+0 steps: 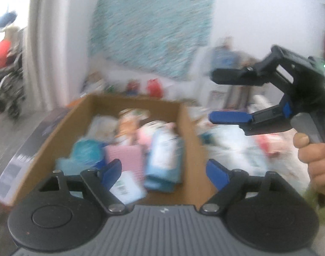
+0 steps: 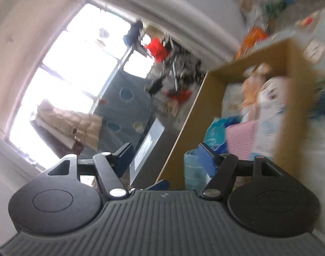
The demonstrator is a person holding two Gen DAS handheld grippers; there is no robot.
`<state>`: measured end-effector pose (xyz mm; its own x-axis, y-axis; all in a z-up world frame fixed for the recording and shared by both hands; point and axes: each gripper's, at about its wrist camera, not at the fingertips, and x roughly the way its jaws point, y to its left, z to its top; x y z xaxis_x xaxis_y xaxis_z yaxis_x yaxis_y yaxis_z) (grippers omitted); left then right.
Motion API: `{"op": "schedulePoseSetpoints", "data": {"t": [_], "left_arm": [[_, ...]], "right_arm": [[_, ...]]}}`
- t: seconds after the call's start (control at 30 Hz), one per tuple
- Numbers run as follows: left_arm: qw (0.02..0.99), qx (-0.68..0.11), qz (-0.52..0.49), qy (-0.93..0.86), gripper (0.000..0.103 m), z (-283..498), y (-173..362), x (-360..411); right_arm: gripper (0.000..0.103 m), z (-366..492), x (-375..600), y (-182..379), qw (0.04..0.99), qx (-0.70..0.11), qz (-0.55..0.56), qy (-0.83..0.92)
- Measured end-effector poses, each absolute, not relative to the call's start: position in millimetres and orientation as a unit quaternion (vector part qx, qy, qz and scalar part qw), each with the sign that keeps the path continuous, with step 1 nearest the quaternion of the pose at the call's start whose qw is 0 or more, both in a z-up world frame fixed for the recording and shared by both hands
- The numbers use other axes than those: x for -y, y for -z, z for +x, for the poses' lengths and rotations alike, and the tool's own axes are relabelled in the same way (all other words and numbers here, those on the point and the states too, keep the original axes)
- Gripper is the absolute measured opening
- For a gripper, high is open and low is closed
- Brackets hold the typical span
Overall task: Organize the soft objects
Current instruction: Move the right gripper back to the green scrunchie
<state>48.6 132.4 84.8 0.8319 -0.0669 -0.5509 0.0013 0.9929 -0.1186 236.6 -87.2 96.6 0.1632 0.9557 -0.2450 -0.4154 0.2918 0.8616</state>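
Hovering wide and empty, left gripper [image 1: 163, 171] and right gripper [image 1: 224, 95] risk snagging the packed brown cardboard box's [image 1: 188, 123] wall.

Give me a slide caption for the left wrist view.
Both open tools, left and right, empty above a cardboard box of soft packs.

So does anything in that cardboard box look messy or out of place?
Somewhat. The soft packs in the cardboard box lie jumbled and tilted rather than in rows: a pink pack leans against a light blue one. The pictures are blurred, so finer detail is unclear. Nothing looks spilled or torn.
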Motion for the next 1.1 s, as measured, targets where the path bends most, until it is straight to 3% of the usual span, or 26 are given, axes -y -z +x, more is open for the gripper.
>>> {"op": "schedulePoseSetpoints", "data": {"t": [0.37, 0.8, 1.1], "left_arm": [[0.945, -0.251, 0.017, 0.208, 0.093, 31, -75, 4], [0.904, -0.307, 0.078, 0.286, 0.093, 42, -3, 104], [0.877, -0.328, 0.117, 0.331, 0.092, 64, 36, 168]], "right_arm": [[0.080, 136, 314, -120, 0.821, -0.291, 0.356, -0.339], [0.081, 56, 379, 1, 0.843, -0.299, 0.413, -0.171], [0.065, 52, 395, 33, 0.876, -0.303, 0.362, -0.093]]}}
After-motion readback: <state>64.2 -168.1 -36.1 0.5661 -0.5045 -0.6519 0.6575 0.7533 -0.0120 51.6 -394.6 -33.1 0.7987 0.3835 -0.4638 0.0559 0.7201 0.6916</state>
